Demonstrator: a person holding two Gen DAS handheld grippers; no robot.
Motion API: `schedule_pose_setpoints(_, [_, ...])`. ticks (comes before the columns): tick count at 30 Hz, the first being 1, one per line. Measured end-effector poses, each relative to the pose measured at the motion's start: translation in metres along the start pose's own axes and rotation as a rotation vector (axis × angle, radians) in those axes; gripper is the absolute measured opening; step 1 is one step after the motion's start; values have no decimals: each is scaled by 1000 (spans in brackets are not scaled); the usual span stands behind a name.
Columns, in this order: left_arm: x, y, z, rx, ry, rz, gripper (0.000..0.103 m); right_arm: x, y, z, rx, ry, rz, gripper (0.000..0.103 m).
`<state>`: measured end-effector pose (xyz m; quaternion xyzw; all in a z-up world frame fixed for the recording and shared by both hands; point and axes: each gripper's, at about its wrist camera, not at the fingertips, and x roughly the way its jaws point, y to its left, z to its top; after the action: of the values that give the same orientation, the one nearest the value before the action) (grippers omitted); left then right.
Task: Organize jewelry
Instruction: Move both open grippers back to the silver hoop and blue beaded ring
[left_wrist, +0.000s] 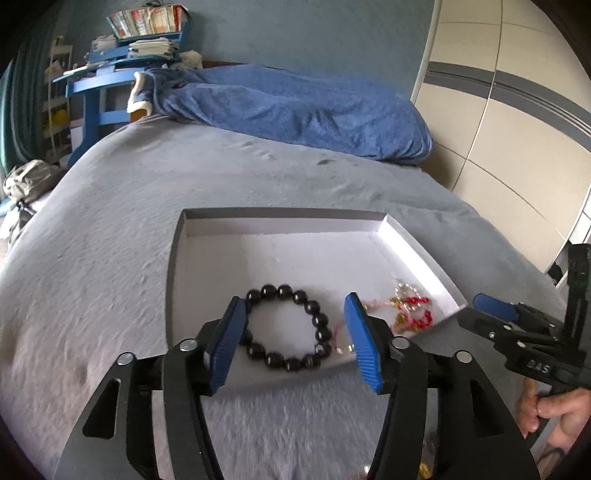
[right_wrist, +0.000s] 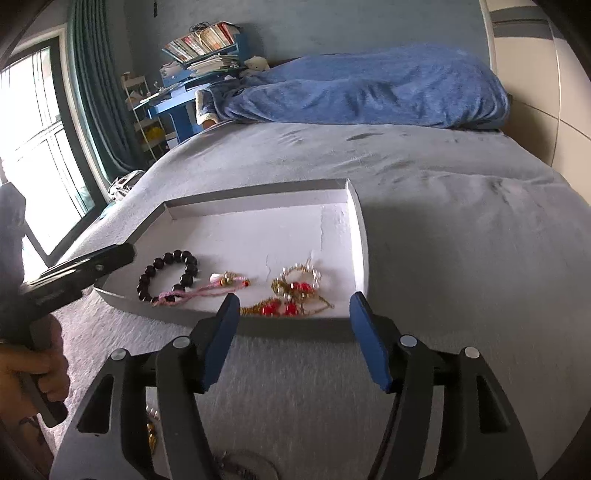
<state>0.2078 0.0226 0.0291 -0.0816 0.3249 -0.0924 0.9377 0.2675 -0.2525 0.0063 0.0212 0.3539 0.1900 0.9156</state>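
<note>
Blue pads of my left gripper (left_wrist: 293, 341) fill the near edge of the left view, spread wide with nothing between them; the black bracelet (left_wrist: 287, 328) lies just past them inside the white tray (left_wrist: 280, 216), framed by the gap but not gripped. My right gripper (right_wrist: 290, 339) is likewise wide open and empty; it hovers over the grey bedspread (right_wrist: 461, 229) just short of the tray's near wall (right_wrist: 295, 326), with the tangle of red, gold and pearl pieces (right_wrist: 295, 291) lying just beyond that wall, in line with the gap.

The right view shows what the left mostly hides: a pink cord (right_wrist: 207, 290) with a gold charm running from the bracelet (right_wrist: 168, 275) toward the tangle; in the left view only a short bit of that cord (left_wrist: 338, 330) shows beside the right pad. The right view also shows a window (right_wrist: 33, 147) and a green curtain (right_wrist: 96, 92), plus small gold bits on the bedspread near my side, too blurred to name. The left view alone shows the pale wardrobe panels (left_wrist: 517, 129). Both show the blue blanket (left_wrist: 295, 107) at the far end of the bed and the blue shelf (left_wrist: 107, 85) beyond it.

Each view catches the other gripper at its edge: the right (left_wrist: 495, 306) reaching toward the tray's near right corner; the left (right_wrist: 92, 264) over the tray's left end, near the bracelet.
</note>
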Motion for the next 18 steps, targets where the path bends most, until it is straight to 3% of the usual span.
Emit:
schedule_pose_setpoints(7, [-27, -1, -27, -16, 49, -43, 60, -17, 1, -18, 32, 6, 8, 62])
schedule_pose_setpoints(14, [-50, -10, -57, 28, 107, -70, 60, -32, 4, -35, 47, 9, 12, 62])
schedule_pose_setpoints(18, [-61, -25, -75, 71, 141, -128, 60, -39, 2, -42, 62, 6, 12, 62])
